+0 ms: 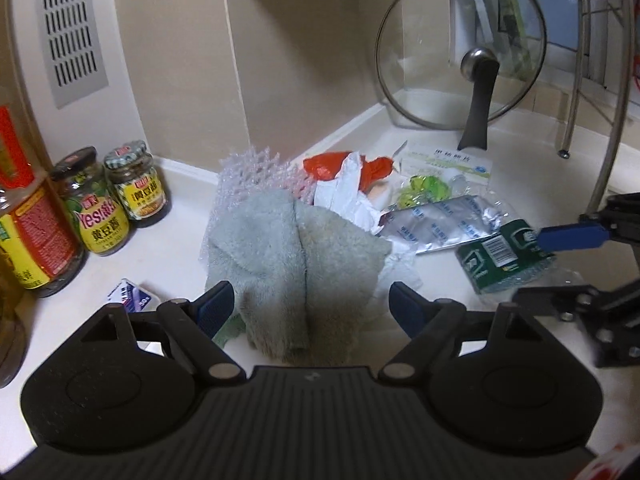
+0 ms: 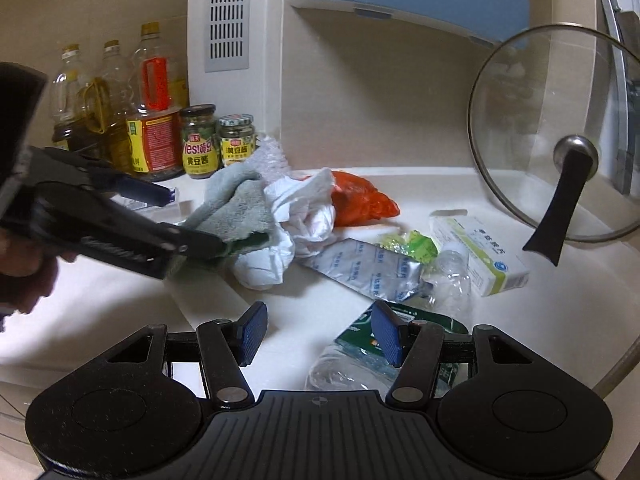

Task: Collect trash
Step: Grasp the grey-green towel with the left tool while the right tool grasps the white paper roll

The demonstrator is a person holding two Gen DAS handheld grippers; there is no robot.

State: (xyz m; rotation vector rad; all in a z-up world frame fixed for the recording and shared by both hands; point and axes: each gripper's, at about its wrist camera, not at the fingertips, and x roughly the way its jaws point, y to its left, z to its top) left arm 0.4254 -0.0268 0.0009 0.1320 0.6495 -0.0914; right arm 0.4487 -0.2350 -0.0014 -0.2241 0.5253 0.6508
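A grey-green towel (image 1: 296, 256) lies crumpled on the white counter (image 1: 172, 256). My left gripper (image 1: 312, 308) stands open astride its near end, pads not pressing. Behind the towel is a trash pile: white crumpled paper (image 1: 344, 192), an orange plastic bag (image 1: 324, 166), a silver blister pack (image 1: 436, 224), a green wrapper (image 1: 424, 192) and a white medicine box (image 1: 444, 160). A crushed clear bottle with a green label (image 2: 352, 356) lies under my right gripper (image 2: 320, 334), which is open, its right finger over the label. The right wrist view shows the left gripper (image 2: 194, 220) at the towel (image 2: 236, 208).
Sauce jars (image 1: 136, 184) and oil bottles (image 2: 152, 120) stand at the back left. A glass pot lid (image 1: 460, 52) leans on the wall at the right, beside a metal rack (image 1: 600, 80). White foam netting (image 1: 252, 172) sits behind the towel. A small blue-white packet (image 1: 128, 296) lies near my left finger.
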